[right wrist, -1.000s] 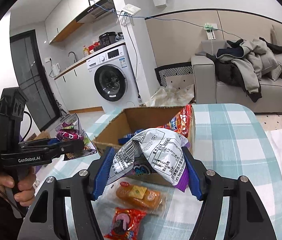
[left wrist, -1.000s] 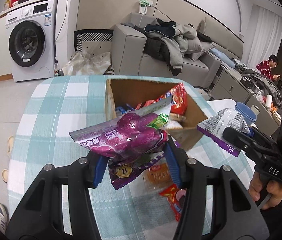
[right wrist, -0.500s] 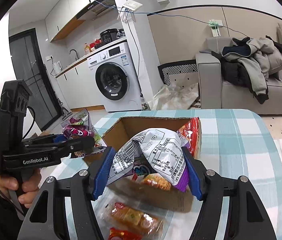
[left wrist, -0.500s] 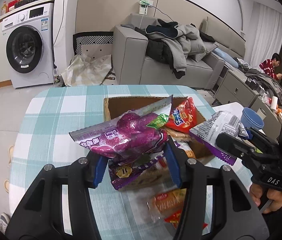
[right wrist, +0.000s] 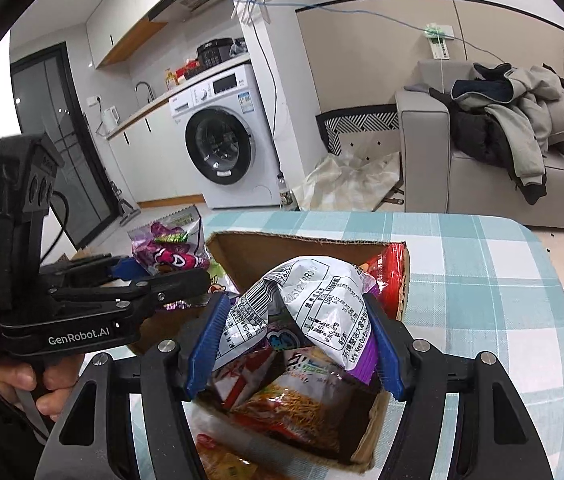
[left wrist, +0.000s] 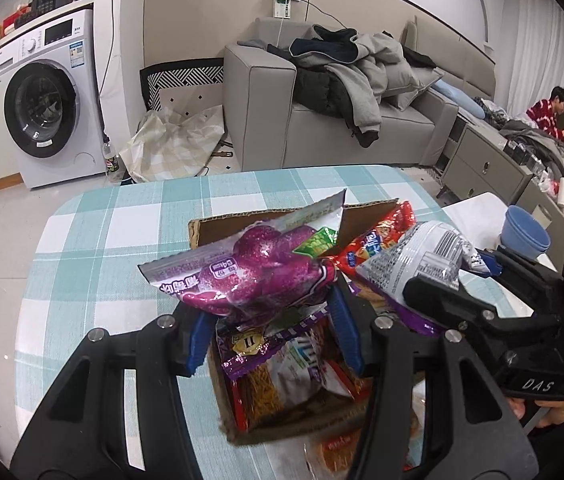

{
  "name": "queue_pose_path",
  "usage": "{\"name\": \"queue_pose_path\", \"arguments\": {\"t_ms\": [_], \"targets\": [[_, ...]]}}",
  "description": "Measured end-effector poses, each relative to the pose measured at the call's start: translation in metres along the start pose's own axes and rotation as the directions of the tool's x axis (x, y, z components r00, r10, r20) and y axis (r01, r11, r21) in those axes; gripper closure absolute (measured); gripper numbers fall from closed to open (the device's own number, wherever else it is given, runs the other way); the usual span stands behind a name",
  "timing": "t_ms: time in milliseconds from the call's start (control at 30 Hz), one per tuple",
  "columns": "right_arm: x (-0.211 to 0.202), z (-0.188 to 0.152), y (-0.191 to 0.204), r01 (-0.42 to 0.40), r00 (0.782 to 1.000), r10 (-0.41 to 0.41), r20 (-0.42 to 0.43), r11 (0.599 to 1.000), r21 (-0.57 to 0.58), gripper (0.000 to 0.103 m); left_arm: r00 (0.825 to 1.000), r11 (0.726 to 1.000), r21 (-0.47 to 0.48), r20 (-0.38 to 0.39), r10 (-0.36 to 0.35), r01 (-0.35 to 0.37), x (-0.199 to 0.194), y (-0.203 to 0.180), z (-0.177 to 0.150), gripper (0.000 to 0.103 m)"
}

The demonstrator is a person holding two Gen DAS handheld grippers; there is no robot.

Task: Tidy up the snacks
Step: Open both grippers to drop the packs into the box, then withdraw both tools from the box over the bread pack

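Observation:
My left gripper (left wrist: 270, 332) is shut on a purple snack bag (left wrist: 258, 272) and holds it over the open cardboard box (left wrist: 266, 420). In the right wrist view that same bag (right wrist: 166, 248) hangs left of the box (right wrist: 301, 244). My right gripper (right wrist: 295, 340) is shut on a crumpled silver-and-purple snack bag (right wrist: 313, 304), also above the box opening; this bag (left wrist: 421, 260) shows right of the purple one in the left wrist view. Inside the box lie several packets, among them a noodle-print one (right wrist: 297, 404) and a red one (left wrist: 377, 236) at the far corner.
The box stands on a table with a teal-and-white checked cloth (left wrist: 114, 240). An orange packet (left wrist: 337, 452) lies on the cloth just in front of the box. Blue bowls (left wrist: 523, 232) sit at the right. A sofa, a washing machine and a seated person are beyond.
Both grippers have carried their bags forward from in front of the box to above its opening. The loose packets on the cloth have slid toward the bottom edge of both views.

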State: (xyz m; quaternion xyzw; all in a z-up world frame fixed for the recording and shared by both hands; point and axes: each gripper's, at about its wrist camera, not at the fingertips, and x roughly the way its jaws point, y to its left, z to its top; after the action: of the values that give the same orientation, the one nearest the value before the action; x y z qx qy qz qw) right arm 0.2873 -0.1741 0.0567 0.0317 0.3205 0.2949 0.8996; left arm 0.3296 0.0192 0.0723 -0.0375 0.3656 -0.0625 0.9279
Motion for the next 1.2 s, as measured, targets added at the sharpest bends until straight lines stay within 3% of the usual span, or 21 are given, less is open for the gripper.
{"name": "queue_pose_path", "arguments": {"t_ms": [333, 433, 533, 633, 667, 733, 767, 800, 1200], "targets": [[0.022, 0.0, 0.002, 0.008, 0.999, -0.009, -0.04, 0.999, -0.04, 0.035, 0.998, 1.0, 0.019, -0.056, 0.003, -0.001, 0.039, -0.002, 0.001, 0.053], [0.02, 0.0, 0.004, 0.032, 0.999, -0.034, -0.03, 0.998, -0.057, 0.024, 0.999, 1.0, 0.029, -0.052, 0.011, -0.01, 0.042, -0.004, 0.0, 0.053], [0.007, 0.002, 0.001, 0.028, 1.0, -0.028, 0.005, 0.999, -0.034, 0.017, 0.998, 1.0, 0.017, -0.058, -0.001, 0.002, 0.042, -0.004, 0.001, 0.046], [-0.011, 0.001, -0.003, 0.035, 0.999, -0.034, 0.026, 0.999, -0.015, 0.006, 0.999, 1.0, 0.0, -0.046, -0.018, 0.018, 0.032, -0.002, 0.001, 0.029], [-0.018, -0.001, -0.004, 0.039, 0.999, -0.039, 0.036, 0.999, -0.007, 0.003, 0.999, 1.0, 0.0, -0.035, -0.017, 0.017, 0.028, -0.003, 0.001, 0.019], [-0.031, -0.007, -0.006, 0.041, 0.998, -0.042, 0.039, 0.999, 0.011, 0.001, 1.0, 1.0, 0.007, -0.014, -0.023, 0.023, 0.015, -0.003, -0.001, 0.017], [-0.036, -0.009, -0.007, 0.047, 0.998, -0.048, 0.032, 0.999, 0.018, 0.0, 1.0, 1.0, 0.011, -0.008, -0.021, 0.021, 0.011, -0.003, -0.001, 0.013], [-0.041, -0.013, -0.008, 0.06, 0.998, -0.061, 0.017, 0.998, 0.028, 0.0, 1.0, 1.0, 0.012, -0.002, -0.018, 0.018, 0.004, -0.003, -0.003, 0.002], [-0.082, -0.054, 0.013, 0.087, 0.996, -0.086, -0.026, 0.995, 0.046, 0.0, 0.999, 0.996, -0.068, -0.019, -0.051, 0.05, -0.058, 0.006, -0.048, 0.001]]}}
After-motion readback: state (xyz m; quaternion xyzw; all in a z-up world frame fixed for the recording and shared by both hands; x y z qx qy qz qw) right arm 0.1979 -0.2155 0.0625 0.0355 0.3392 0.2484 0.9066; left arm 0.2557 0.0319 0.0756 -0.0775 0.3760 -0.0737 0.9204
